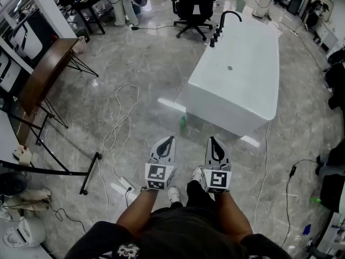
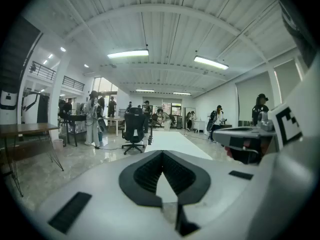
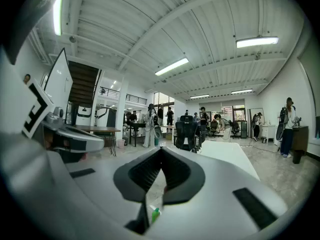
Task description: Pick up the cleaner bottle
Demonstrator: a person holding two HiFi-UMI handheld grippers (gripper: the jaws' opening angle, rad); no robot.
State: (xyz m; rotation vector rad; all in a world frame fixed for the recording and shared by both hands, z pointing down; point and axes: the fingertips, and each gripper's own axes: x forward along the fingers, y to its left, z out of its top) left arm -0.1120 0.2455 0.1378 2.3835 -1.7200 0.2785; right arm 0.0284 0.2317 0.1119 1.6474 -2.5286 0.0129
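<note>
The cleaner bottle (image 1: pixel 183 122) is a small green bottle standing on the grey marble floor by the near left corner of a white bathtub (image 1: pixel 237 74). It is some way ahead of both grippers. In the right gripper view a bit of the green bottle (image 3: pixel 155 214) shows through the slot under the jaws. My left gripper (image 1: pixel 168 140) is held at waist height, shut and with nothing in it. My right gripper (image 1: pixel 213 140) is level beside it, also shut and bare. Seen from their own cameras, the left gripper (image 2: pixel 162 153) and the right gripper (image 3: pixel 162 150) have their black pads meeting at the tips.
A black faucet (image 1: pixel 223 23) stands at the tub's far end, with a black office chair (image 1: pixel 193 7) behind it. White cables (image 1: pixel 121 123) and a power strip (image 1: pixel 125 185) lie on the floor to the left. A wooden table (image 1: pixel 46 74) lines the left side.
</note>
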